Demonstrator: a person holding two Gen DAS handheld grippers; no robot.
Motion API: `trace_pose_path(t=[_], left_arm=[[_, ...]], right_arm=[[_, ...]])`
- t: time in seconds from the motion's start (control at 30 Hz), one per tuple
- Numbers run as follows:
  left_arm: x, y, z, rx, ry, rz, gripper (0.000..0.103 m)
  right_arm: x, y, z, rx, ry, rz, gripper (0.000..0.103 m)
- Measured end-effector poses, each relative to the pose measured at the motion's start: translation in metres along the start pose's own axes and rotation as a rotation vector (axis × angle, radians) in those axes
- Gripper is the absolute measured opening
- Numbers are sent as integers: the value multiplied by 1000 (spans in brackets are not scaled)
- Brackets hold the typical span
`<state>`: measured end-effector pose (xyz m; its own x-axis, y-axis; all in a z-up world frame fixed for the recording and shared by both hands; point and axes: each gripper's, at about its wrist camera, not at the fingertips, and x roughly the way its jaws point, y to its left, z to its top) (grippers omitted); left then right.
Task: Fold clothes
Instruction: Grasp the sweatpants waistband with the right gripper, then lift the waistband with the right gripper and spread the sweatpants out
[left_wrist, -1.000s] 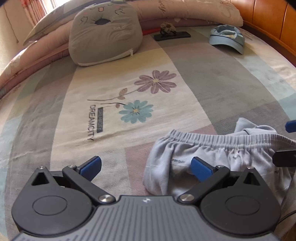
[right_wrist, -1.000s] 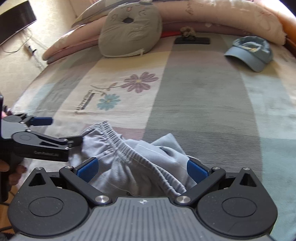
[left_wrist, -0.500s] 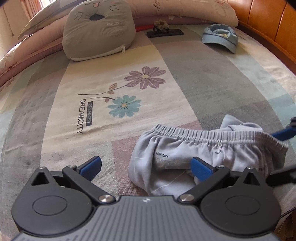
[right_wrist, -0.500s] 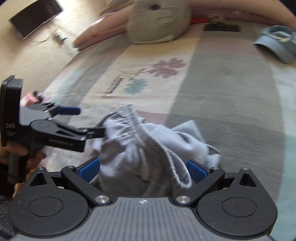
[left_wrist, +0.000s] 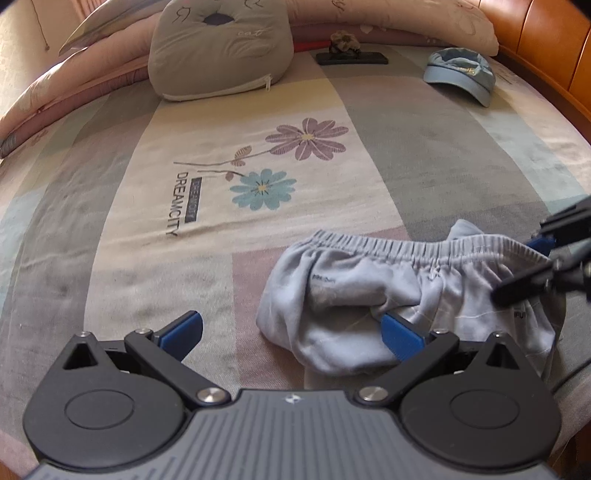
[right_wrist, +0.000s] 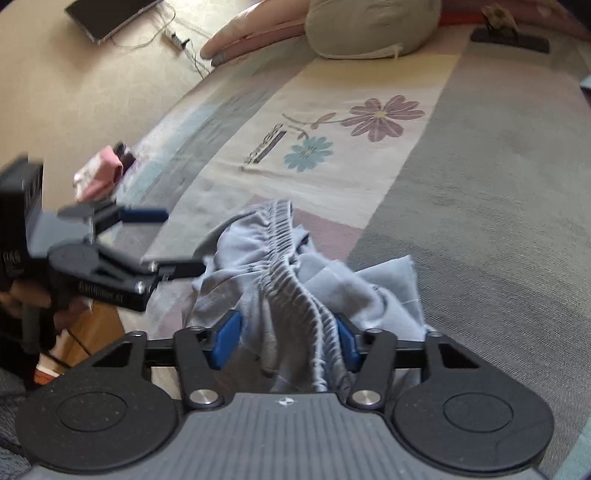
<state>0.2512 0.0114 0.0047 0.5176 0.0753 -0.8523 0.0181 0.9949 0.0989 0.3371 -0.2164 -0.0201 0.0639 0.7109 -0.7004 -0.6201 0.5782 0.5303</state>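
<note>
Light grey shorts (left_wrist: 351, 280) with an elastic waistband lie crumpled on the patterned bedspread (left_wrist: 221, 206). My left gripper (left_wrist: 290, 325) is open just above the bed, its right finger (left_wrist: 397, 334) over the shorts' left part. Seen from the right wrist, the left gripper (right_wrist: 181, 240) reaches the shorts' (right_wrist: 369, 280) left edge. My right gripper (right_wrist: 286, 343) has the bunched waistband between its jaws, which are closing; a thin gap shows beside the left pad. From the left wrist view, the right gripper (left_wrist: 521, 269) sits at the waistband's right end.
A grey cushion (left_wrist: 221, 48), a blue cap (left_wrist: 461, 74) and a black stand (left_wrist: 351, 57) lie at the far end of the bed, before long pillows. A wooden headboard (left_wrist: 546, 44) curves along the right. Left of the bed are floor, a dark panel (right_wrist: 110, 14) and a power strip (right_wrist: 177, 37).
The right gripper swung left and sank a little, and its jaws narrowed from wide open to either side of the waistband. The shorts shifted slightly. The left gripper stayed open and nearly still.
</note>
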Motion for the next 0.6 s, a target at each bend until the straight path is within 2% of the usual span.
trace_pose_path(t=[0.03, 0.17, 0.2, 0.3, 0.6], left_arm=[[0, -1, -1, -2, 3, 3, 102], [-1, -4, 0, -13, 0, 1, 102], [-2, -5, 1, -14, -5, -2, 102], [-5, -9, 6, -8, -22, -13, 102], [3, -46, 33, 88, -47, -42, 102]], right_arm=[[-2, 0, 0, -8, -2, 3, 48], [-9, 8, -1, -56, 0, -43, 19], [-12, 8, -2, -61, -2, -59, 16], [-24, 8, -5, -60, -21, -112, 13], [-85, -17, -20, 15, -98, -321, 12]])
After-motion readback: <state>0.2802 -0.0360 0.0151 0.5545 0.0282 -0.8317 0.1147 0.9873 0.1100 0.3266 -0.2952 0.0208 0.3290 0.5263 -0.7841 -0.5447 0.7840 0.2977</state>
